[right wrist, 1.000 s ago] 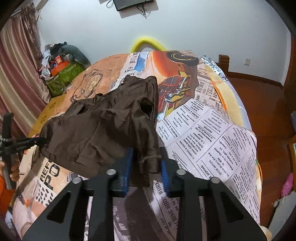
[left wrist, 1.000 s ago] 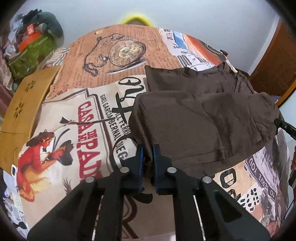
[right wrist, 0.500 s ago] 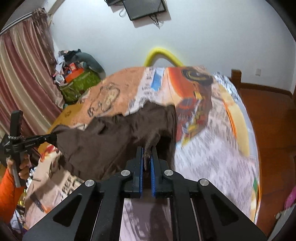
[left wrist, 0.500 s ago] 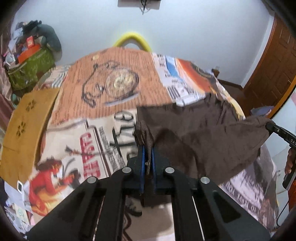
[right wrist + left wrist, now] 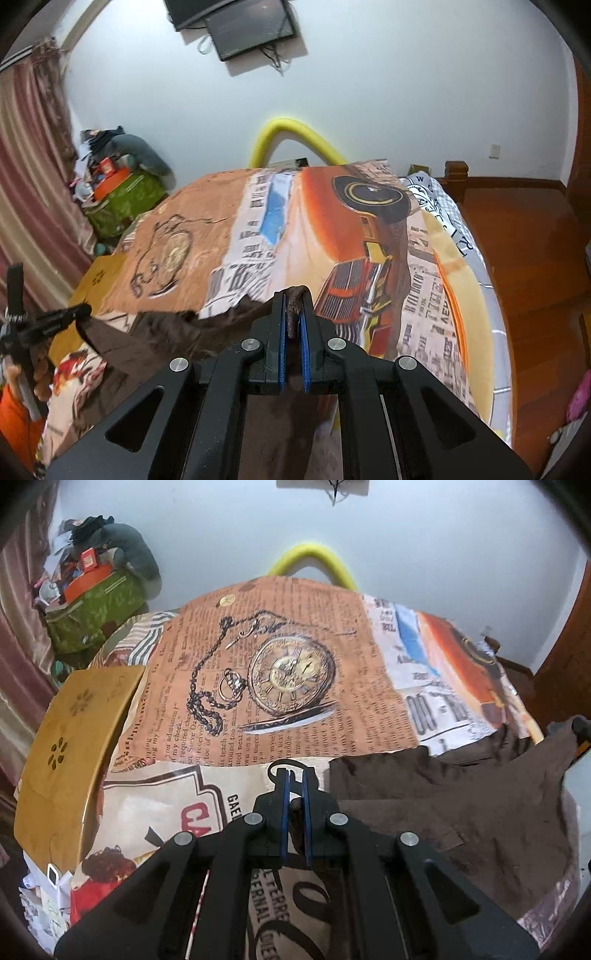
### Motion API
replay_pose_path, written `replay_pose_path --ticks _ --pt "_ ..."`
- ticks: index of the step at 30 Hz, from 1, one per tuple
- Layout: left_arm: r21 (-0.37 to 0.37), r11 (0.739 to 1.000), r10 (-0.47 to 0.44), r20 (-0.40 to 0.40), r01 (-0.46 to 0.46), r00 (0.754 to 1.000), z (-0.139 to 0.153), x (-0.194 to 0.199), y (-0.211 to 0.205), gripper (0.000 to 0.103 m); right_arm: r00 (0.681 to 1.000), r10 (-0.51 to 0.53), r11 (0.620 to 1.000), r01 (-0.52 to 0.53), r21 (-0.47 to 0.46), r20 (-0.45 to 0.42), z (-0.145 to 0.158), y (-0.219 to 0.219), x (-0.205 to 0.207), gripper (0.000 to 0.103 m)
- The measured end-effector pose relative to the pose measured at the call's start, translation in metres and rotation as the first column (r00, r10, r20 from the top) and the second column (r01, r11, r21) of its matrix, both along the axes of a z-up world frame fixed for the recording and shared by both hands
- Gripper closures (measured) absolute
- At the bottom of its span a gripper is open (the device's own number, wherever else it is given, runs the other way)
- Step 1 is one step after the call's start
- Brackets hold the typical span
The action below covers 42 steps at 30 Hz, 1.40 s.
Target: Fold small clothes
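Ahead of the left gripper (image 5: 294,781), from 11 to 1 o'clock, the printed bedspread (image 5: 295,686) lies flat and bare as far as the yellow foam arch (image 5: 314,563) at the far edge. At 9 o'clock a yellow cardboard box (image 5: 74,746) sits along the bed's side, with a green bag (image 5: 96,616) heaped with clutter behind it at 10. From 2 to 4 o'clock the brown garment (image 5: 461,812) hangs stretched across.

From the right gripper (image 5: 293,295), 12 to 2 o'clock is open bedspread; at 3 o'clock the bed ends over bare wooden floor (image 5: 528,258). At 9 o'clock the garment and the left gripper block passage.
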<state>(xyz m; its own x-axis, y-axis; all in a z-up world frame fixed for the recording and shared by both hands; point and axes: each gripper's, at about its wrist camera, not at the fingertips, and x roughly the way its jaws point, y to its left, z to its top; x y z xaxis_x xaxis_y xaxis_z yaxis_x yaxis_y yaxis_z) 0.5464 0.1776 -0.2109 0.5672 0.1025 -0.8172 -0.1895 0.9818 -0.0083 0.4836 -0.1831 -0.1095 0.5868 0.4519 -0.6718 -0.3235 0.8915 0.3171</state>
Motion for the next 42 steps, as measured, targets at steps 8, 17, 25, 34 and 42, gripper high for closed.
replay_pose_path --ticks 8,17,25,34,42 --pt "0.127 0.992 0.027 -0.011 -0.026 1.0 -0.019 0.025 -0.004 0.097 0.998 -0.021 0.998 0.018 -0.065 -0.051 -0.03 0.015 0.027 0.096" --pt "0.087 0.996 0.037 0.0 -0.037 0.999 -0.009 0.019 0.006 0.094 0.998 -0.029 0.999 0.027 -0.038 -0.051 -0.019 0.0 0.02 0.065" --pt "0.096 0.993 -0.067 -0.059 0.073 0.996 -0.021 -0.041 -0.015 0.051 0.997 0.06 0.998 -0.061 -0.024 -0.04 -0.006 -0.013 -0.04 0.064" --pt "0.012 0.99 -0.14 -0.133 0.143 0.981 -0.05 -0.086 -0.043 0.042 0.991 0.113 0.99 -0.119 -0.082 -0.073 -0.031 -0.018 -0.126 0.064" --pt "-0.043 0.983 -0.182 -0.126 0.178 0.975 -0.053 -0.091 -0.056 0.09 0.991 0.048 0.998 -0.051 -0.022 -0.125 -0.054 -0.027 -0.146 0.064"
